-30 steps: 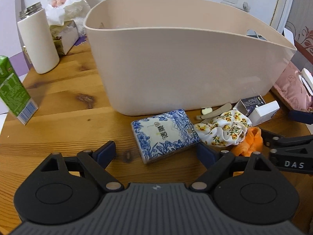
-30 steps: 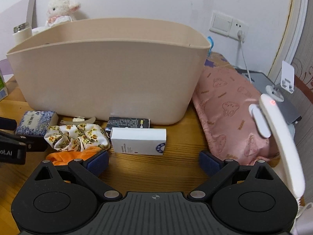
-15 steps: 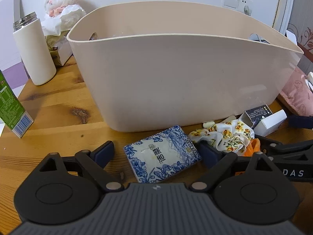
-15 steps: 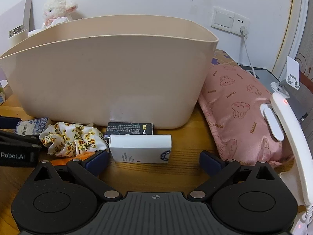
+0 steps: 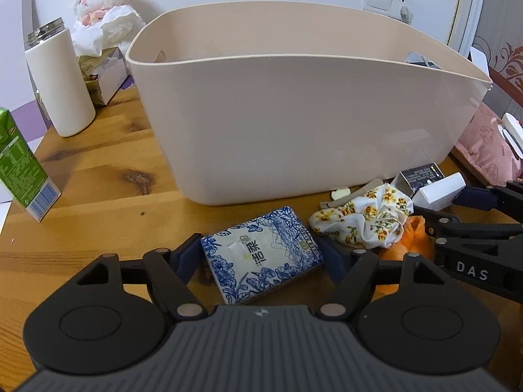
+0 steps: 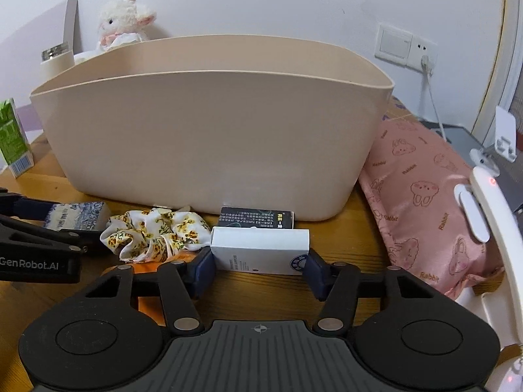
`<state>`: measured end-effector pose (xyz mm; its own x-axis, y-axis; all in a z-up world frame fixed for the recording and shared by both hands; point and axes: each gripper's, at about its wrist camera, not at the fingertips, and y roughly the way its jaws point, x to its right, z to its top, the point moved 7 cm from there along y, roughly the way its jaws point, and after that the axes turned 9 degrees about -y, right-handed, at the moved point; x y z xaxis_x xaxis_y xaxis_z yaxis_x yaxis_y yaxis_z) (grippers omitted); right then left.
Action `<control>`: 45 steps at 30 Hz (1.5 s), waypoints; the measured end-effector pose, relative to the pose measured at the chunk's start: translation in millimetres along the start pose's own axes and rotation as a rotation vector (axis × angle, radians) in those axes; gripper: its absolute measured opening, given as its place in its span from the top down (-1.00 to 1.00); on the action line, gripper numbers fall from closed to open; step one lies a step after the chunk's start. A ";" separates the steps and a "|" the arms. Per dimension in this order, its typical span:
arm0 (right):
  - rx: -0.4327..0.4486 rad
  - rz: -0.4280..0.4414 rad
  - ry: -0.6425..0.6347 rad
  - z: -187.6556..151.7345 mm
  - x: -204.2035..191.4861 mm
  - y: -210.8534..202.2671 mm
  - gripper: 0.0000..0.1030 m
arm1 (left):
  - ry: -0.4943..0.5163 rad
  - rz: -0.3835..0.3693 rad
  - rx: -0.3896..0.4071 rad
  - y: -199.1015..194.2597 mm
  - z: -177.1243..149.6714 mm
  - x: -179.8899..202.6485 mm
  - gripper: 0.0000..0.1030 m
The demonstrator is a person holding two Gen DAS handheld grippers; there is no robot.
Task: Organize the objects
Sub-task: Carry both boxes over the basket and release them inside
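A big beige plastic bin (image 5: 307, 117) stands on the wooden table (image 5: 98, 176); it also shows in the right wrist view (image 6: 209, 137). My left gripper (image 5: 261, 254) has its jaws closed against the sides of a blue-and-white patterned tissue pack (image 5: 261, 254), which lies on the table. My right gripper (image 6: 258, 266) has its jaws closed against the ends of a white box (image 6: 260, 250). A floral scrunchie (image 5: 366, 219), an orange cloth (image 5: 412, 238) and a black box (image 6: 256, 219) lie between them.
A white flask (image 5: 60, 81), a green carton (image 5: 21, 166), a tissue box (image 5: 104, 72) and a plush lamb (image 5: 104, 3) stand at the left. A pink rabbit-print pouch (image 6: 425, 196) and a white device (image 6: 490, 228) lie at the right.
Both grippers moved forward and closed: the left around the patterned pack, the right around the white box. Both things still rest on the table.
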<state>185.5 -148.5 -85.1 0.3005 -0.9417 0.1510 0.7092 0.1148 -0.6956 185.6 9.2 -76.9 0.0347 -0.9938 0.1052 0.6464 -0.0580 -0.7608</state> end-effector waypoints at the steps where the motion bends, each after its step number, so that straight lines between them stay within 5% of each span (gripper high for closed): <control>1: -0.001 -0.004 -0.003 -0.1 -1.2 -0.8 -0.05 | -0.005 -0.006 -0.004 -1.5 -1.0 -0.3 -0.49; 9: 0.021 0.004 0.016 -2.9 1.2 -20.1 -0.05 | -0.026 -0.038 -0.006 -19.5 -7.7 -1.8 -0.49; 30: 0.314 -0.038 -0.038 85.4 15.0 -113.5 -0.05 | -0.006 -0.072 0.291 -119.5 68.2 -0.6 -0.49; 36: 0.360 -0.061 -0.039 111.8 18.3 -108.7 -0.05 | -0.001 -0.056 0.330 -113.2 103.6 7.3 -0.49; 45: 0.325 -0.097 -0.048 132.6 24.4 -69.4 -0.05 | -0.005 -0.061 0.226 -53.8 134.7 16.2 -0.49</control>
<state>228.1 -137.5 60.0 0.2460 -0.9381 0.2437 0.8996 0.1274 -0.4177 254.0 9.0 52.0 -0.0061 -0.9887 0.1497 0.8014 -0.0944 -0.5906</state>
